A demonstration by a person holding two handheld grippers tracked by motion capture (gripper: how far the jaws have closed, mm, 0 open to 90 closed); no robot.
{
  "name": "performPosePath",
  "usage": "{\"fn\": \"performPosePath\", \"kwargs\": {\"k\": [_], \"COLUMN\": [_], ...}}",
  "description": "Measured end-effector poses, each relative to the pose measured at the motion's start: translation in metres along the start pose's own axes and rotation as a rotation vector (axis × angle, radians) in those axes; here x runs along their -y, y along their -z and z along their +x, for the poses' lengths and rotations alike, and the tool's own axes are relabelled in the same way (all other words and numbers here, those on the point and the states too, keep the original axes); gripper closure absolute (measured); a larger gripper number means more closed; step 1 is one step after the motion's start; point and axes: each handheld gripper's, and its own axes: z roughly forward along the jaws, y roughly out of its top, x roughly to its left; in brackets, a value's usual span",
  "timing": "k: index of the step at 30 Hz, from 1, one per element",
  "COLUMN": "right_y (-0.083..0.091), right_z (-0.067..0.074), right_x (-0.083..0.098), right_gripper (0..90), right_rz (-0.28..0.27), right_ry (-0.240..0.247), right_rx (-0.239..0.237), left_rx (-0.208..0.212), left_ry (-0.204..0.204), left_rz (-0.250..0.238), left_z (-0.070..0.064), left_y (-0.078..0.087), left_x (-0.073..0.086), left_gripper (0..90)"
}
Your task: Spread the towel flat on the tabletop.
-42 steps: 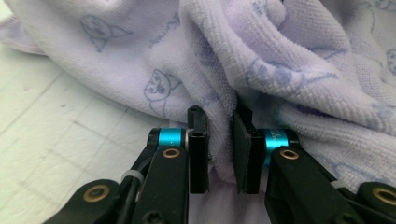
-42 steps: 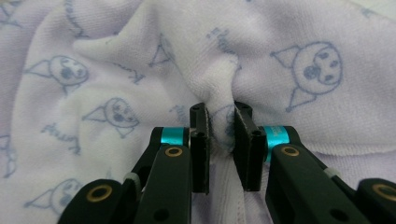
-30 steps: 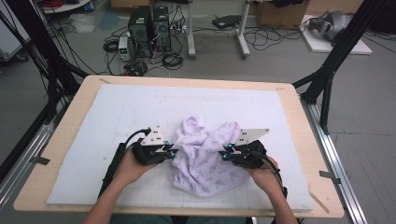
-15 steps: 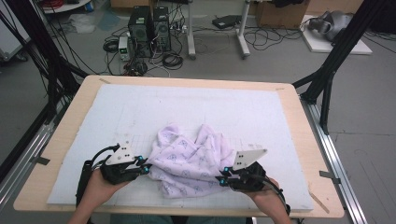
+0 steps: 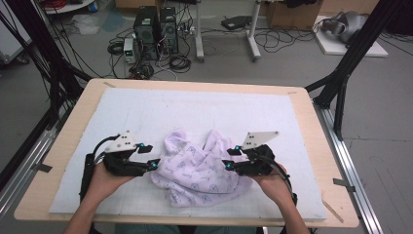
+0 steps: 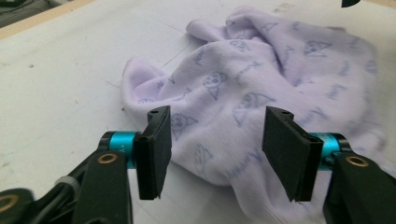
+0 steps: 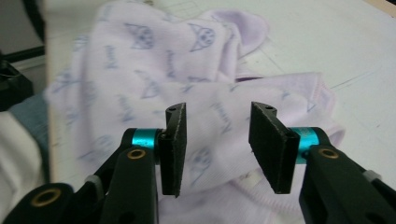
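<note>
Jaws parted, either side of crumpled cloth [image 5: 197,168].

The wooden desk [image 5: 311,122] has a big white mat [image 5: 160,112] on top. A crumpled soft purple cloth [image 5: 195,170] with little pictures lies on the mat, near the front edge.

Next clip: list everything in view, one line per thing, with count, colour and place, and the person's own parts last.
cloth: one, pale lilac with small prints, crumpled on the mat's near middle
mat: one, white, covering the table top
table: one, light wood
computer towers: two, black, on the floor beyond the table
cables: several, black, on the floor beside the towers
left gripper: one, black, at the cloth's left edge, open, jaws have just been opening, nothing between them
right gripper: one, black, at the cloth's right edge, open, likewise
hands: two, holding the grippers
</note>
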Motion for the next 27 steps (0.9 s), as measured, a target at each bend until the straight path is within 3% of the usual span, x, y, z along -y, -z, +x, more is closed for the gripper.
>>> {"fn": "performPosePath", "kwargs": {"k": [2,5,6,8,9,10,11,12,13,14,17,18,23,24,27], "right_y": [-0.007,-0.038,-0.045,-0.052,-0.062,-0.062,-0.068,-0.068,-0.067,-0.065,-0.061,-0.051,-0.029,-0.020,-0.012], "right_z": [-0.003,-0.012,-0.015,-0.018,-0.023,-0.023,-0.025,-0.025,-0.025,-0.022,-0.021,-0.019,-0.005,0.003,0.011], "right_x": [-0.002,-0.004,-0.003,-0.001,0.005,0.005,0.009,0.009,0.011,0.015,0.019,0.020,0.019,0.023,0.029], "right_gripper": [51.4,48.6,48.6,48.7,53.6,53.6,62.2,62.2,69.5,77.4,80.5,81.2,82.3,82.5,82.7], "right_rz": [0.018,0.099,0.127,0.154,0.199,0.199,0.222,0.222,0.211,0.182,0.165,0.148,0.131,0.131,0.125], "right_ry": [0.010,0.024,0.021,0.017,-0.010,-0.010,-0.022,-0.022,-0.022,-0.012,-0.027,-0.028,0.002,0.016,0.015], "right_rx": [0.011,0.015,0.015,0.014,-0.007,-0.007,-0.026,-0.026,-0.038,-0.051,-0.064,-0.069,-0.064,-0.068,-0.079], "left_rx": [0.016,0.028,0.030,0.035,0.040,0.040,0.047,0.060,0.072,0.081,0.073,0.056,0.021,0.015,0.012], "left_ry": [-0.001,-0.008,-0.004,-0.006,-0.006,-0.006,-0.007,-0.016,-0.025,-0.035,-0.049,-0.062,-0.072,-0.075,-0.079], "left_rz": [0.022,0.071,0.109,0.127,0.168,0.168,0.188,0.208,0.205,0.208,0.205,0.198,0.157,0.151,0.160], "left_z": [0.003,0.006,0.009,0.010,0.011,0.011,0.010,0.009,0.008,0.006,0.002,0.000,-0.006,-0.008,-0.015], "left_y": [-0.015,-0.038,-0.051,-0.056,-0.066,-0.066,-0.070,-0.073,-0.074,-0.074,-0.070,-0.062,-0.039,-0.034,-0.022], "left_x": [-0.001,-0.001,0.001,0.003,0.006,0.006,0.008,0.009,0.011,0.011,0.010,0.010,0.013,0.015,0.025], "left_gripper": [44.1,44.6,44.8,45.2,50.0,53.5,59.2,59.2,66.5,76.6,81.1,82.7,83.4,83.5,83.5]}}
